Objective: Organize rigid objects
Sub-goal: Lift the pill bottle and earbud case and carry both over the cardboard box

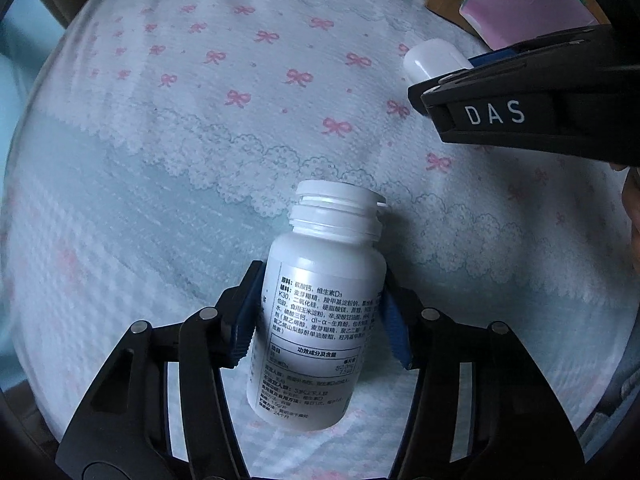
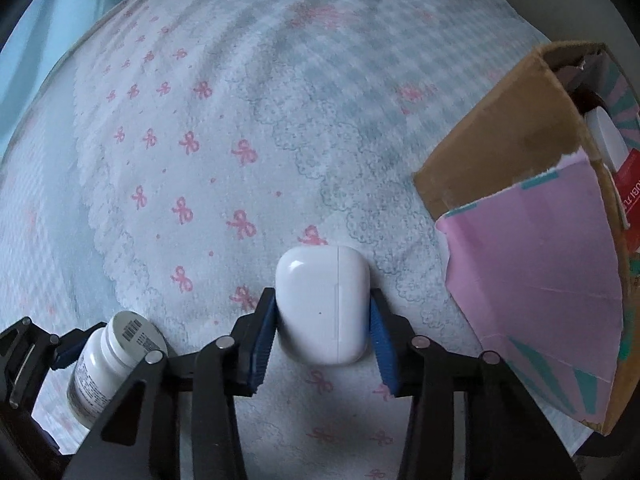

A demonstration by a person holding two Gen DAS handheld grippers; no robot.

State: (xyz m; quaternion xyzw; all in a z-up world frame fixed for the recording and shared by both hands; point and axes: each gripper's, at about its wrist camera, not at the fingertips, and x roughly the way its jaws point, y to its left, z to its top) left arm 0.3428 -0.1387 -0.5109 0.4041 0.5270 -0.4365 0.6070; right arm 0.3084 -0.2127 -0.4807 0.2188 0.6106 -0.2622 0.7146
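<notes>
the left gripper [image 1: 320, 316] points forward over a blanket [image 1: 200, 140] printed with pink bows, its two blue-padded fingers [image 1: 244, 320] closed against the sides of a white bottle [image 1: 316, 320]. the bottle is held off the blanket, cap end away from the camera, its printed label facing up. the right gripper [image 2: 322, 320] sits just to the right of the left one and points the same way, its blue-padded fingers [image 2: 262, 340] pressed on both sides of a white case [image 2: 322, 304], a small rounded one with a hinge seam. whether the case touches the blanket cannot be told. beyond and to the right, near the case, an open cardboard box [image 2: 500, 132] with a pink flap stands on the blanket, holding a few items.
</notes>
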